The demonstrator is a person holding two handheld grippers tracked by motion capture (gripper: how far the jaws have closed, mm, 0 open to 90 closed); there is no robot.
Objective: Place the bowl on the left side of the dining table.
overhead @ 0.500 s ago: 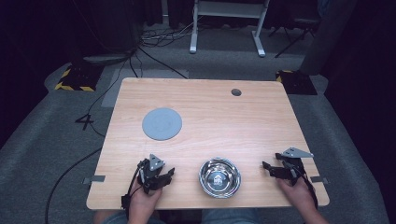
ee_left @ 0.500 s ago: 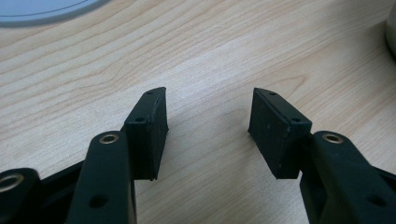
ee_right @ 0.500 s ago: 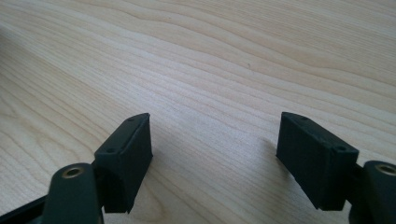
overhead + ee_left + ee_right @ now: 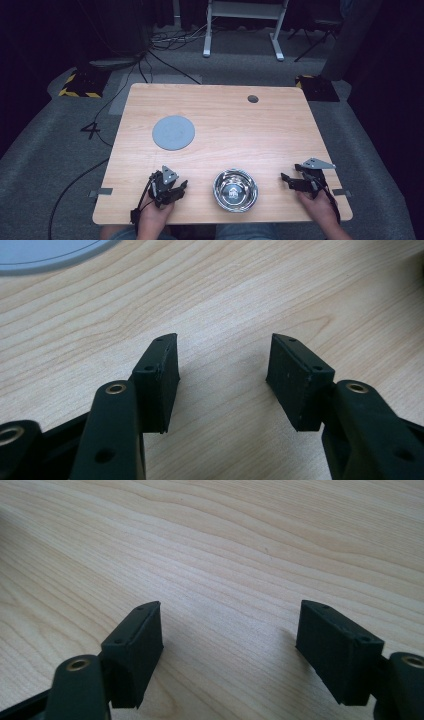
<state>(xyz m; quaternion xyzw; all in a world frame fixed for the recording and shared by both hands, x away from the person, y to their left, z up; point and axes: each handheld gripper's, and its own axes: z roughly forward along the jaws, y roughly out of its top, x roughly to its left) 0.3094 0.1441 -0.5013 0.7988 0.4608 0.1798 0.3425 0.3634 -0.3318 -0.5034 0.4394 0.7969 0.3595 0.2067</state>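
A shiny steel bowl (image 4: 235, 190) sits near the table's front edge, between the two hands. A flat grey round disc (image 4: 173, 132) lies on the left half of the table; its rim (image 4: 50, 257) shows at the top left of the left gripper view. My left gripper (image 4: 176, 187) rests low at the front left, left of the bowl, open with bare wood between its jaws (image 4: 222, 375). My right gripper (image 4: 286, 180) is at the front right, right of the bowl, open and empty over bare wood (image 4: 230, 640).
The wooden table (image 4: 225, 115) has a small dark round hole (image 4: 253, 98) near its back right. Cables (image 4: 75, 195) trail on the grey floor at the left. A white desk frame (image 4: 240, 30) stands beyond the table.
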